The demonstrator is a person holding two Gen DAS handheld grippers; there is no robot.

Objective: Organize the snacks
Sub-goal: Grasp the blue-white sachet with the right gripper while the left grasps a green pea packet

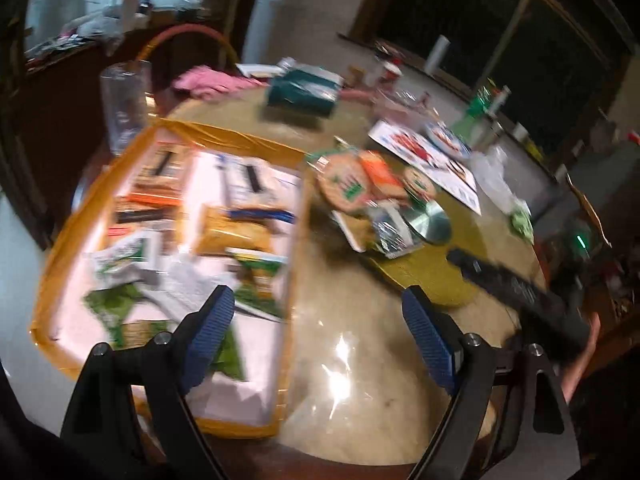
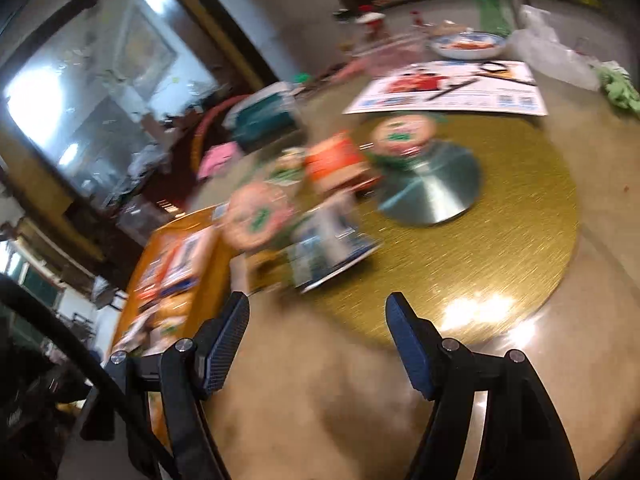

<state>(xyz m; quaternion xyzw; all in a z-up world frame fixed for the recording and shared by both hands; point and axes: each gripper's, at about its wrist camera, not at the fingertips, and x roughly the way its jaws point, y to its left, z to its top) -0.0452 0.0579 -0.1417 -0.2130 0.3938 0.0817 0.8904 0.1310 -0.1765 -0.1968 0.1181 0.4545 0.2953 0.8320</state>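
Note:
A shallow box with an orange rim [image 1: 240, 140] holds several snack packets [image 1: 236, 232]. It also shows in the right wrist view [image 2: 200, 224]. A loose pile of snacks lies on the gold turntable [image 2: 500, 240]: round rice-cracker packs [image 1: 346, 186] [image 2: 256, 216], an orange packet [image 1: 380, 172] [image 2: 336, 160] and a blue-white packet [image 2: 332, 248]. My left gripper [image 1: 318, 308] is open and empty above the table beside the box. My right gripper [image 2: 318, 312] is open and empty, short of the pile. Both views are blurred.
A teal box [image 1: 304, 88], a pink cloth [image 1: 208, 80], a printed flyer [image 2: 448, 88], a dish [image 2: 468, 44], a clear plastic bag [image 1: 492, 176] and a steel disc [image 2: 432, 192] are on the table. A clear tumbler [image 1: 124, 104] stands behind the orange box. A black remote [image 1: 516, 288] lies at right.

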